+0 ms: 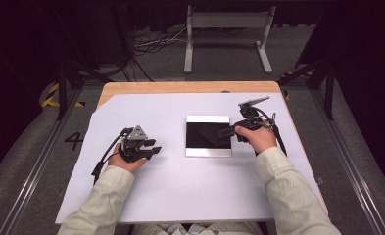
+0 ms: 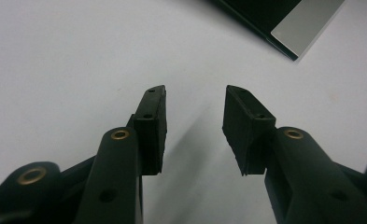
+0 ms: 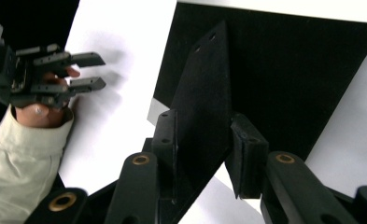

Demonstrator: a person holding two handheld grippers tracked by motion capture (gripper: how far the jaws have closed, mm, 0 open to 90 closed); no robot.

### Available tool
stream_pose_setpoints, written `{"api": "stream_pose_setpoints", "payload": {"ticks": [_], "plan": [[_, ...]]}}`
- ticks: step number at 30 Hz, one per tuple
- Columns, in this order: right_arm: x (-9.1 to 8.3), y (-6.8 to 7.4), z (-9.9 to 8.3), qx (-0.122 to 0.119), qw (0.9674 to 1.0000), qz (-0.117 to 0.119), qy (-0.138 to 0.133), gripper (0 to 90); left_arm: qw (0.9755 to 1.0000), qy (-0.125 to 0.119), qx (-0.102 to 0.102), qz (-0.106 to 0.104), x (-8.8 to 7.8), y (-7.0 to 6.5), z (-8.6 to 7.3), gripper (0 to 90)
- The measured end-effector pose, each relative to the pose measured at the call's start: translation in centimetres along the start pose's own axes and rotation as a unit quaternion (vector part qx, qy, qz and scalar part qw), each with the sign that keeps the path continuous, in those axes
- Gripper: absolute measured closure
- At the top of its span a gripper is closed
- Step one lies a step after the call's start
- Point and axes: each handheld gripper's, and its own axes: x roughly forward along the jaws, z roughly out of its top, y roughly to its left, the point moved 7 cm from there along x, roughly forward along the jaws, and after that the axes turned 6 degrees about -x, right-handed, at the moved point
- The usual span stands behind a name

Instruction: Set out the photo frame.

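Observation:
A flat black panel with pale strips at its near and far edges lies mid-table on the white sheet; the right gripper view shows its dark face, and one corner appears in the left gripper view. My right gripper reaches in from the panel's right side, shut on a thin black plate with small holes, held on edge just above the panel. My left gripper rests on the sheet left of the panel, open and holding nothing.
The white sheet covers most of the wooden table. Beyond the far edge stand a grey metal frame and loose cables on the floor. Dark rails run along both sides.

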Motion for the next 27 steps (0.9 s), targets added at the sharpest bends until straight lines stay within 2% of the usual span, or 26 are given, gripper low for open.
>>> {"api": "stream_pose_setpoints", "payload": {"ticks": [4, 10, 13, 15, 19, 23, 27], "plan": [[-0.4, 0.5, -0.4, -0.019, 0.9998, 0.003, 0.002, 69.8, 1.0, 0.001, 0.0, -0.001, 0.0, -0.1, 0.0, 60.2], [-1.1, 1.5, -1.0, -0.066, 0.9976, 0.019, -0.01, 78.8, 1.0, 0.002, 0.001, 0.0, 0.1, 0.0, 0.0, 60.2], [-1.4, 2.3, -1.1, -0.082, 0.9957, 0.04, -0.015, 83.3, 1.0, 0.001, 0.0, 0.0, 0.1, -0.1, 0.0, 60.2], [-1.6, 2.9, -1.1, -0.095, 0.9942, 0.046, -0.018, 84.9, 1.0, 0.001, 0.0, 0.0, 0.1, -0.1, 0.0, 60.2], [-1.8, 4.2, -1.1, -0.124, 0.9895, 0.067, -0.031, 87.6, 1.0, 0.0, 0.001, 0.001, 0.1, -0.1, 0.0, 60.1], [-1.8, 5.0, -1.2, -0.146, 0.9866, 0.058, -0.043, 87.7, 1.0, 0.001, 0.002, 0.0, 0.1, -0.1, 0.0, 60.1], [-1.9, 5.1, -1.1, -0.163, 0.9838, 0.043, -0.063, 87.7, 1.0, 0.002, 0.002, 0.0, 0.1, -0.1, 0.0, 60.1]]}}
